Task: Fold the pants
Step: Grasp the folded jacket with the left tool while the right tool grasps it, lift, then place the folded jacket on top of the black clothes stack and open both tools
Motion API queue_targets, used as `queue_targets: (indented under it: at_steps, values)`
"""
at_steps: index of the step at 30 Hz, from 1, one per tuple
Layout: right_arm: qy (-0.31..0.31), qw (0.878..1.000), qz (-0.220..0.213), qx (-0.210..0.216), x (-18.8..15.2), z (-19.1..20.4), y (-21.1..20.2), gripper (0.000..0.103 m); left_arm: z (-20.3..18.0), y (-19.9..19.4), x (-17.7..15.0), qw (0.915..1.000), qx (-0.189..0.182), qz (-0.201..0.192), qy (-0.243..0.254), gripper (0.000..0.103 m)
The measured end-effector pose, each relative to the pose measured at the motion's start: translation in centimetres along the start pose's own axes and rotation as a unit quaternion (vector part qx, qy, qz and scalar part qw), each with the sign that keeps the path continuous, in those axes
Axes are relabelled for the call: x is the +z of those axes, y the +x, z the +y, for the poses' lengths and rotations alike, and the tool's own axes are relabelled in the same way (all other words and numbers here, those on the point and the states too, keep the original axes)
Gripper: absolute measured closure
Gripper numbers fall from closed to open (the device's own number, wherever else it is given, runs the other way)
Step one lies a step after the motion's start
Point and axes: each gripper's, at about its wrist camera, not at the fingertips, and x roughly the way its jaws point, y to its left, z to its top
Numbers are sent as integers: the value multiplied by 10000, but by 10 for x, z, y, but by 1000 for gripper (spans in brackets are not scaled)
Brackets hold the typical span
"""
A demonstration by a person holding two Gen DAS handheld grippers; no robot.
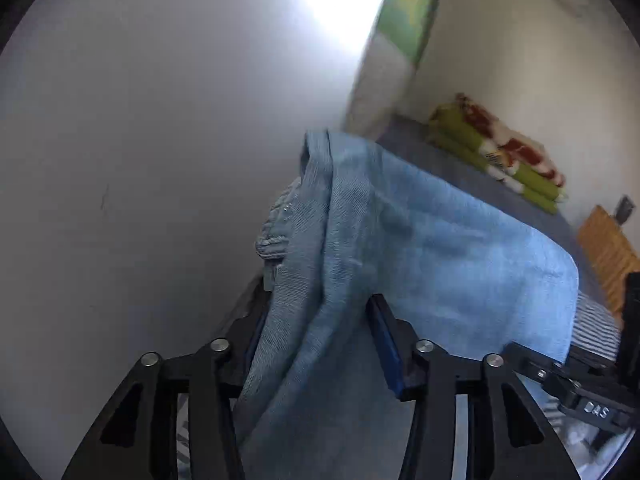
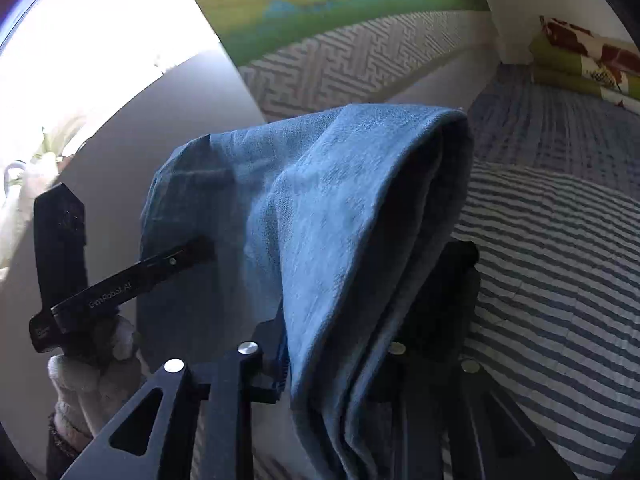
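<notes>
Light blue denim pants (image 1: 420, 240) hang lifted in the air above a bed. In the left wrist view a bunched part of them runs down between my left gripper's (image 1: 320, 290) fingers. The right blue pad (image 1: 384, 344) stands apart from the cloth, so the jaws are open. In the right wrist view a thick fold of the pants (image 2: 320, 220) drapes over my right gripper (image 2: 368, 292) and hides most of its right finger. The fold looks loose and hollow, with the jaws open around it. The left gripper (image 2: 120, 284), held by a gloved hand (image 2: 92, 360), shows at the left with its tip at the cloth.
The bed has a grey and white striped sheet (image 2: 560, 280). A folded green and red blanket (image 1: 500, 156) lies at its far end by the wall. A plain grey wall (image 1: 160, 160) is close on the left. An orange slatted piece (image 1: 608, 248) stands at the right.
</notes>
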Motion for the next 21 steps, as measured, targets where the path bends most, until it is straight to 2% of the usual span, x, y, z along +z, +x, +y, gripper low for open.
queue_targets:
  at_steps: [2, 3, 5, 8, 11, 14, 17, 21]
  values:
    - [87, 9971, 250, -720, -3, -15, 25, 62, 9, 39, -5, 9976, 641, 257, -40, 53]
    - [-9, 9940, 270, -1058, -6, -21, 32, 62, 12, 49, -7, 9965, 780, 300, -34, 53]
    - [-236, 9897, 131, -1404, -12, -26, 28, 62, 16, 53, -10, 9958, 897, 204, -32, 53]
    - [-278, 9910, -191, -1297, -10, -12, 11, 62, 21, 34, -9, 9972, 733, -76, -132, 53]
    - [-575, 9960, -446, -518, -19, 6, -7, 62, 10, -1, -14, 9988, 430, -240, -48, 52]
    - [-965, 9950, -159, -188, -39, 33, -6, 62, -1, -24, -31, 9990, 334, -238, 149, 49]
    - [-1179, 9919, 242, -412, -67, 51, 1, 62, -7, -35, -58, 9990, 327, 76, 305, 48]
    - [-1054, 9904, 729, -513, -97, 41, -8, 62, -10, -50, -109, 9976, 493, 418, 239, 47]
